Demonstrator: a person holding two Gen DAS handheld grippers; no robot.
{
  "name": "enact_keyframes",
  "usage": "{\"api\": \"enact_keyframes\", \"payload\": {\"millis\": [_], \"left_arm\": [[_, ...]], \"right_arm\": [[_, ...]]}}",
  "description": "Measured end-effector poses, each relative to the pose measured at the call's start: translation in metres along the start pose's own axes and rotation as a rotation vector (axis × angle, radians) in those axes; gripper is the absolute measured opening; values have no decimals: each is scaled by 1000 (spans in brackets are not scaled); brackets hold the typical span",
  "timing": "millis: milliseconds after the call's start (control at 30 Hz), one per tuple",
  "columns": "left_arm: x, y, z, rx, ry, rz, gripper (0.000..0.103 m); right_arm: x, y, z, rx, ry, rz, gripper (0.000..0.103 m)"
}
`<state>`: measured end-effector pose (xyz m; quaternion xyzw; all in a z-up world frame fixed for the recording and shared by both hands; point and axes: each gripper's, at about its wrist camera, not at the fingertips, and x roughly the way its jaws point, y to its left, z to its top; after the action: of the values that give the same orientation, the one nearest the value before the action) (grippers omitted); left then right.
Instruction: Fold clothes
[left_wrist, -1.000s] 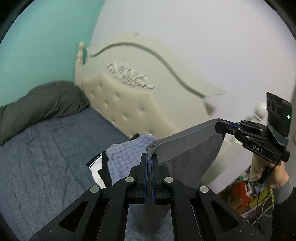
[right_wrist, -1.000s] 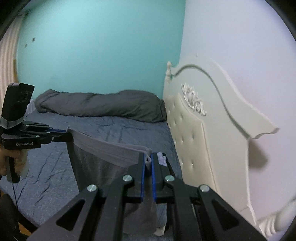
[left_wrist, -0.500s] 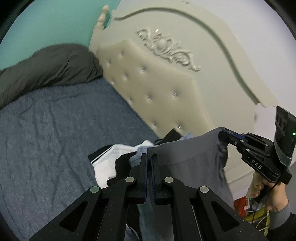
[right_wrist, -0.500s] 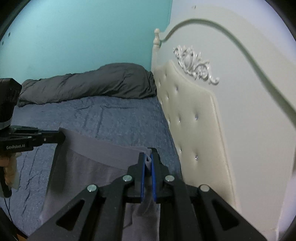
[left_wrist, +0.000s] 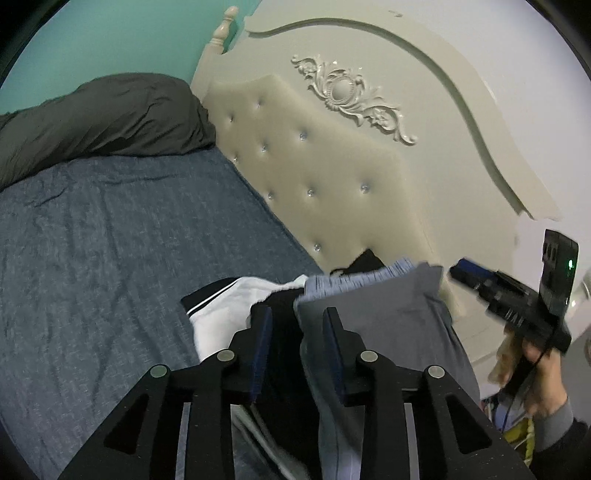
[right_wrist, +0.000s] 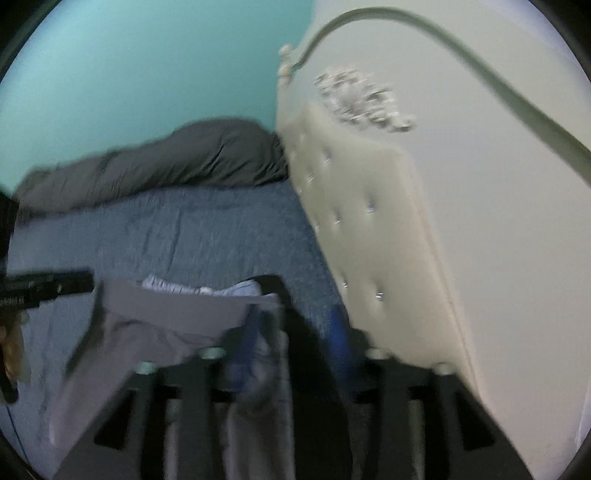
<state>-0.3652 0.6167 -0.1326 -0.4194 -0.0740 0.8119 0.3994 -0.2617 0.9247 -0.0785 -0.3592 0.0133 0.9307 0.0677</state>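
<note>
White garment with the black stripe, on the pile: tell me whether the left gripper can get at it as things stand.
Probably yes. The left gripper is open, holding nothing, and the white garment lies exposed just ahead and to its left on the pile. Only the grey garment beside the right finger and a black item border it.

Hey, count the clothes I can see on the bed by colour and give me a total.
Grey garment: 1
Blue checked garment: 1
White garment with black trim: 1
Black garment: 1
Total: 4 visible; the pile may hide more.
</note>
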Motion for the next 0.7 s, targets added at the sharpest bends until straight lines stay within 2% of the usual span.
{"api": "enact_keyframes", "payload": {"millis": [67, 133, 200, 333, 467, 600, 700], "left_arm": [[-15, -6, -16, 26, 11, -24, 31], [-29, -13, -37, 46, 27, -44, 31], [-41, -19, -57, 52, 44, -63, 31], [-52, -35, -95, 43, 71, -107, 34], [-58, -50, -126, 47, 86, -120, 47], [-56, -58, -146, 48, 106, -109, 47], [-56, -65, -156, 60, 107, -114, 47]], "right_arm": [[-22, -9, -9, 52, -39, 40, 47], [-47, -12, -26, 92, -65, 121, 47], [-63, -11, -43, 102, -66, 153, 47], [-82, -14, -85, 145, -12, 205, 47], [-83, -16, -115, 168, 45, 183, 47], [-88, -20, -134, 218, 65, 185, 47], [-92, -15, -139, 209, 72, 182, 47]]}}
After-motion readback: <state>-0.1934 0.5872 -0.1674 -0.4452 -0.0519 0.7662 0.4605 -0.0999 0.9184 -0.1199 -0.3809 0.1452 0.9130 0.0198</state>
